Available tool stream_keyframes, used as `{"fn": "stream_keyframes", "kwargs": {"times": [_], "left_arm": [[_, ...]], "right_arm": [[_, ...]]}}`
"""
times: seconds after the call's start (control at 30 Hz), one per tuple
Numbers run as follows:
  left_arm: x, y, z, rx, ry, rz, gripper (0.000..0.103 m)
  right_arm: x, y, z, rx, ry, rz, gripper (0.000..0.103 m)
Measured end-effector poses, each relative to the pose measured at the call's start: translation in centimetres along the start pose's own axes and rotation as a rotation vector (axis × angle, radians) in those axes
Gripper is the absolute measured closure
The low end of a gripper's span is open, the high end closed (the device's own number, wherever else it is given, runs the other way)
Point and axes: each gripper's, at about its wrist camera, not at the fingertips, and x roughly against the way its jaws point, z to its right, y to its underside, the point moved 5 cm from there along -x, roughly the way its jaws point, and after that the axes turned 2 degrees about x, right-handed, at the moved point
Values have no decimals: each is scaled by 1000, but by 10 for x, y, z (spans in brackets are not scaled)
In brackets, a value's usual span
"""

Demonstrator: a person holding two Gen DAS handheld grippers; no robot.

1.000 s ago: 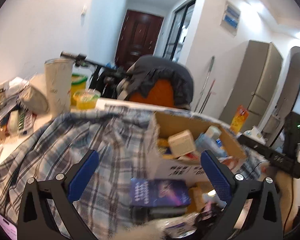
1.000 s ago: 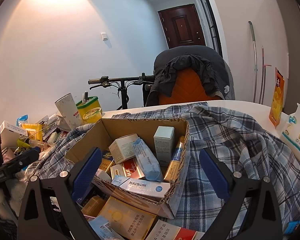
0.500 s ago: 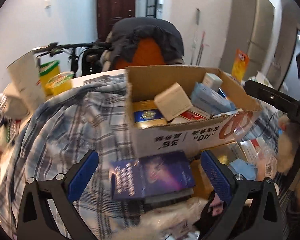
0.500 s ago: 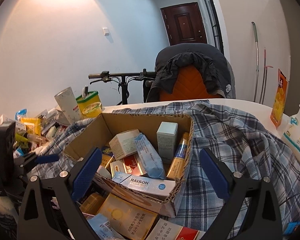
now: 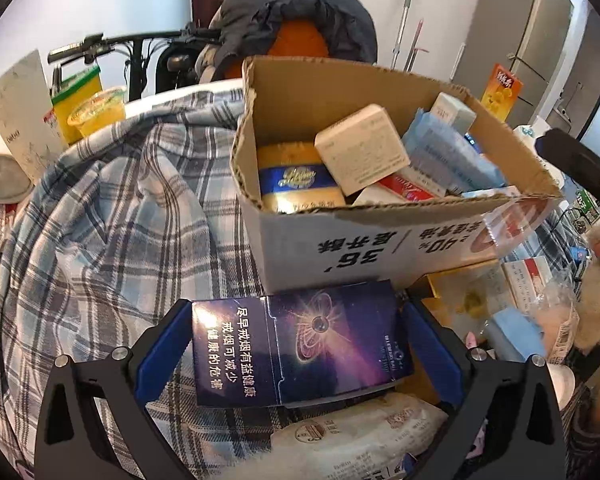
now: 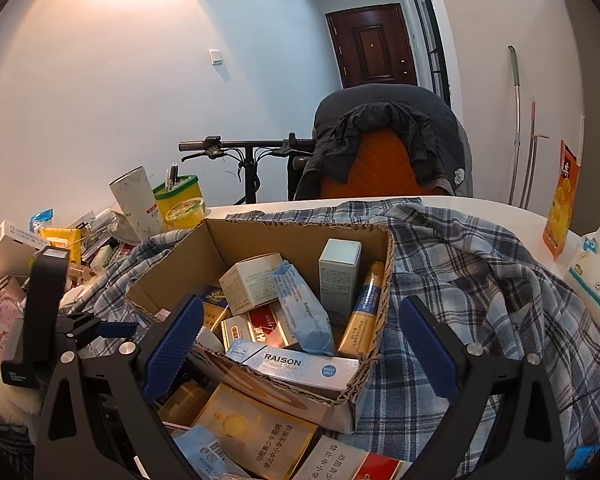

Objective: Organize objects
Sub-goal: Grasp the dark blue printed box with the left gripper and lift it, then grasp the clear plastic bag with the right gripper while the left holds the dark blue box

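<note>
Left tongs point(image 5: 298, 344) pinch the dark blue cigarette carton point(image 5: 300, 340) across its short ends, both blue pads flat against it, the long face level, which should let it clear the wall of the cardboard box point(image 5: 364, 248) just beyond. Carton sits directly in front of the box, low against its printed side. The box is already crowded (small cartons, a blue pouch), so free space looks tight. Right tongs point(image 6: 300, 344) hang spread and empty over the box's near corner, likely waiting. Plaid shirt point(image 5: 112, 216) lies under the box on the worktop point(image 6: 500, 204).
</note>
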Motion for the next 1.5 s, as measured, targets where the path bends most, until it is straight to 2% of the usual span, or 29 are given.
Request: {"fn": "stream_keyframes", "kwargs": {"times": [0.17, 0.37, 0.57, 0.9, 1.03, 1.17, 1.27, 1.37, 1.5], "left_arm": [[-2, 0, -3, 20, 1, -2, 0], [16, 0, 3, -3, -10, 94, 1], [47, -2, 3, -7, 15, 226, 1], [113, -9, -8, 61, 72, 548, 1], [131, -7, -12, 88, 77, 637, 1], [136, -6, -10, 82, 64, 666, 1], [129, -5, -7, 71, 49, 651, 1], [122, -6, -3, 53, 31, 634, 1], [122, -5, 1, 37, 19, 639, 1]], "right_arm": [[-2, 2, -1, 1, 0, -4, 5], [0, 1, 0, -3, 0, 4, 5], [5, -2, 5, -27, -5, 30, 5], [10, -5, 4, -31, -14, 45, 5], [16, -8, 6, -32, -15, 61, 5], [29, -13, 10, -33, -6, 91, 5], [46, -19, 15, -12, 28, 133, 5], [63, -21, 23, 6, 57, 168, 0], [63, -8, 39, 23, 66, 103, 0]]}}
